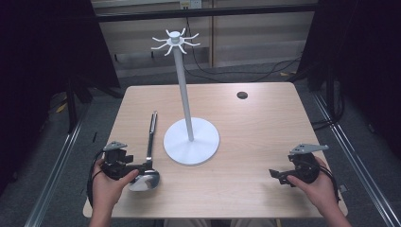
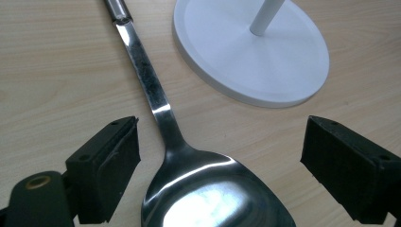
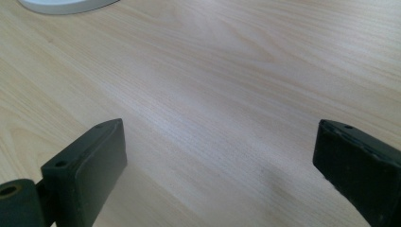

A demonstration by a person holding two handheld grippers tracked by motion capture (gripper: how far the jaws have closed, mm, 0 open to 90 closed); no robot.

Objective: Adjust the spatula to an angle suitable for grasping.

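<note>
Plainly, label by label:

Spoon: a large steel serving spoon [image 2: 189, 156] lies flat on the wooden table [image 1: 255, 137], bowl toward me at the near left, handle running away from me just beside the white stand's round base [image 1: 191, 141] — close to it, but I cannot tell if they touch.

Left gripper: my left gripper [image 2: 220, 165] is spread wide, one jaw on each side of the spoon's neck and bowl, gripping nothing yet.

Right gripper: my right gripper [image 3: 220, 175] is also spread apart over bare table at the near right, well away from the spoon.

Handling: I judge it rigid and fairly heavy toward the bowl end — polished, so likely slippery under the pads.

Where to hold: the flat neck just above the bowl looks best; the curved bowl would probably slide out.

Risk: lying flat, the thin handle gives little edge to get under.

Stand: hooks [image 1: 175, 41] at the top of its pole might take the handle — only a guess.
</note>
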